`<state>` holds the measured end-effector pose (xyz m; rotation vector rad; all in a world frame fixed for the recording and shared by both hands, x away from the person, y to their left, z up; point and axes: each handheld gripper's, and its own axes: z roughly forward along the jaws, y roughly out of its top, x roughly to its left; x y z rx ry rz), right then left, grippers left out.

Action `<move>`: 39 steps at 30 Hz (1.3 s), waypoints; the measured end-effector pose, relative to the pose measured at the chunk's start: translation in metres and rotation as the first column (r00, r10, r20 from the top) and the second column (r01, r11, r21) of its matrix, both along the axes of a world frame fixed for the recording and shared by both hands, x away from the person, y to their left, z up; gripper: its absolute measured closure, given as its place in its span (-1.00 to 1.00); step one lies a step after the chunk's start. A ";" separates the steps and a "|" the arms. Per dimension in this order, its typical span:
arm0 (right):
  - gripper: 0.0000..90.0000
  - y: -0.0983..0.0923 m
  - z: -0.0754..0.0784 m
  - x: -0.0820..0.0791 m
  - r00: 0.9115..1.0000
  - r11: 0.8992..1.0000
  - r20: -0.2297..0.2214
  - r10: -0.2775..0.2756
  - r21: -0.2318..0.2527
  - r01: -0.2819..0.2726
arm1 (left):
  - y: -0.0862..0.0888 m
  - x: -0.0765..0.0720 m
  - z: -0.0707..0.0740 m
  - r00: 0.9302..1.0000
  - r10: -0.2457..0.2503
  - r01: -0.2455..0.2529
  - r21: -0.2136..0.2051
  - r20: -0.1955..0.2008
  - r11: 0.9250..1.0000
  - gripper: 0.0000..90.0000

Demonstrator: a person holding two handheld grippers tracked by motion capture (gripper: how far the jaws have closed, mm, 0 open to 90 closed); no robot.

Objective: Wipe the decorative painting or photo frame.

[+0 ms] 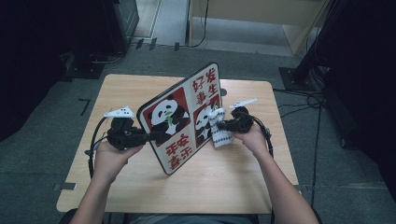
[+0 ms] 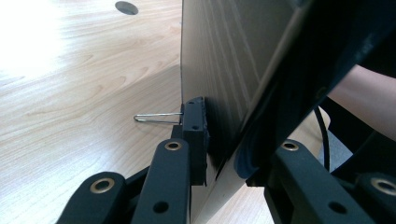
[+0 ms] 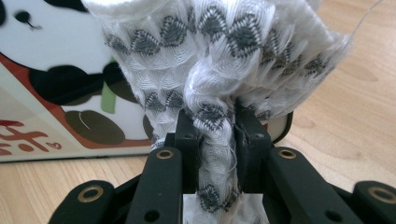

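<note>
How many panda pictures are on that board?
2 on the board: one panda in the upper-left panel, another in the right panel, partly hidden behind the cloth.

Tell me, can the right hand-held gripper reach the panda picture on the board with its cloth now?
Probably yes: the right hand-held gripper holds the cloth right at the board, with nothing between them, while the left hand-held gripper steadies it.

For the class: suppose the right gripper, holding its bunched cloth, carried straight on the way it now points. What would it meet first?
Probably the panda-printed face of the upright flat board. The right gripper points at it, and its white, grey-patterned cloth looks close to or against that face; depth is unclear.
</note>
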<state>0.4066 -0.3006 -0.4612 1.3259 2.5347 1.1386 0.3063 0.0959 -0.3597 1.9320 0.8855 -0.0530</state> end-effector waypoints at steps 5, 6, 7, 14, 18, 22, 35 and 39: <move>0.68 0.000 -0.005 0.001 1.000 1.000 -0.016 -0.001 -0.008 0.001 | -0.001 0.000 0.000 1.000 -0.003 0.003 0.000 0.001 1.000 0.69; 0.68 0.000 -0.006 0.001 1.000 1.000 -0.016 -0.003 -0.011 0.003 | -0.001 0.000 0.000 1.000 -0.003 0.003 0.001 0.002 1.000 0.69; 0.68 0.000 -0.007 0.001 1.000 1.000 -0.017 -0.006 -0.013 0.006 | -0.001 0.000 0.000 1.000 -0.004 0.004 0.000 0.002 1.000 0.69; 0.68 -0.002 -0.018 0.002 0.999 1.000 -0.045 -0.018 -0.020 0.017 | -0.001 0.000 0.000 1.000 -0.007 0.007 0.000 0.002 1.000 0.69; 0.67 -0.002 -0.023 0.002 0.998 1.000 -0.064 -0.019 -0.026 0.017 | -0.001 0.000 0.000 1.000 -0.009 0.009 -0.002 0.001 1.000 0.68; 0.67 -0.002 -0.028 0.003 0.997 0.999 -0.078 -0.022 -0.026 0.020 | -0.002 -0.001 -0.001 1.000 -0.013 0.013 -0.002 0.003 1.000 0.67; 0.69 -0.003 -0.021 0.002 0.996 0.999 -0.088 -0.029 -0.030 0.027 | -0.001 -0.001 -0.002 1.000 0.005 -0.005 -0.001 0.013 1.000 0.68; 0.71 -0.004 -0.009 0.000 0.997 1.000 -0.067 -0.026 -0.005 0.025 | -0.001 -0.002 -0.002 1.000 0.007 -0.007 -0.003 0.016 1.000 0.69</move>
